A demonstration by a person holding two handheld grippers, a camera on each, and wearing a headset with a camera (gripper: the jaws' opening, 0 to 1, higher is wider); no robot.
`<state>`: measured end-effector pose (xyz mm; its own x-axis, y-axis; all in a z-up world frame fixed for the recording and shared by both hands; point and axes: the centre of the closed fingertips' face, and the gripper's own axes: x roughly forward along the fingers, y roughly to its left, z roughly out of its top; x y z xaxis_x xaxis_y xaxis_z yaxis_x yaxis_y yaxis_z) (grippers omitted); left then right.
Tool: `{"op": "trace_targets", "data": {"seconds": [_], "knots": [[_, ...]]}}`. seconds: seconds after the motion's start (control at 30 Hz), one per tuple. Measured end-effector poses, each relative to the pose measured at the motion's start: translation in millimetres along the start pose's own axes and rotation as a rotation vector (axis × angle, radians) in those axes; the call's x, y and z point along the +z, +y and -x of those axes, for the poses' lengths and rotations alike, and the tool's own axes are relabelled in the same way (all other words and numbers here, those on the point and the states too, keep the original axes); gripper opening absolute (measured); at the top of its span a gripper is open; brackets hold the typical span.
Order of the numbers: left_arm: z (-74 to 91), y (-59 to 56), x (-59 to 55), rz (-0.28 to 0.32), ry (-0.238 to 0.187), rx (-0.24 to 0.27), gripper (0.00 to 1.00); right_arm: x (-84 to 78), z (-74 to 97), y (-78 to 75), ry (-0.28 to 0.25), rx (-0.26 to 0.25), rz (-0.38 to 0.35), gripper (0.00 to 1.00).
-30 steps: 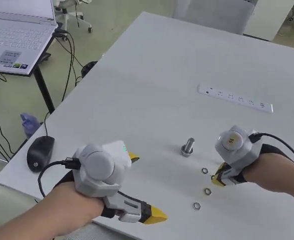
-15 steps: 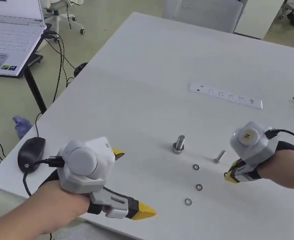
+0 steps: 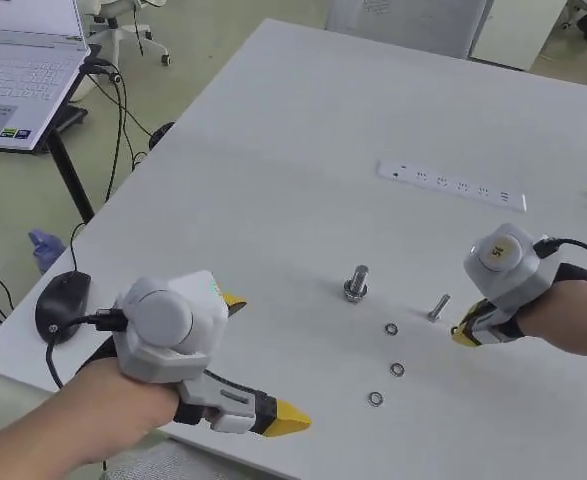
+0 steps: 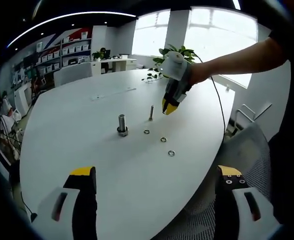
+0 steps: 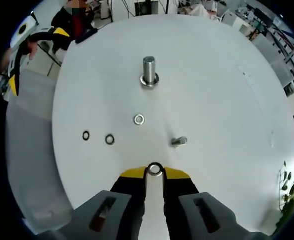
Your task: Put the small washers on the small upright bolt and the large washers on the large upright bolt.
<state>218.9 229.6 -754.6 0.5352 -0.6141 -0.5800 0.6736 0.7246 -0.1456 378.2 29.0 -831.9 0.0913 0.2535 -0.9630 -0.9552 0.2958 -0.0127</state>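
Tabletop (image 3: 303,150) stretches wide beyond large bolt (image 3: 356,284); left gripper (image 3: 263,361) straddles near edge.

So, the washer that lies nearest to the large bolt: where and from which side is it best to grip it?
Grip the washer across its outer rim, coming straight down from above. It lies flat on the table and is a thin ring with almost no height, so a gripper coming in sideways would likely slide over it. Keep the jaws clear of the large bolt close by.
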Motion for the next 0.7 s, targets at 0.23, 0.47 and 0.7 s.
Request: {"op": "trace_targets", "data": {"seconds": [0.23, 0.47, 0.7], "knots": [[-0.2, 0.8, -1.1, -0.001, 0.001, 0.010, 0.97, 14.4, 10.0, -14.1, -0.036, -0.022, 0.000, 0.12], [-2.9, 1.6, 1.3, 0.004, -0.008, 0.009, 0.98, 28.2, 23.0, -13.4, -0.054, -0.041, 0.014, 0.12], [-3.3, 0.9, -2.5, 0.000, 0.008, -0.001, 0.96, 38.8, 21.0, -10.9, -0.055, -0.047, 0.037, 0.12]]}}
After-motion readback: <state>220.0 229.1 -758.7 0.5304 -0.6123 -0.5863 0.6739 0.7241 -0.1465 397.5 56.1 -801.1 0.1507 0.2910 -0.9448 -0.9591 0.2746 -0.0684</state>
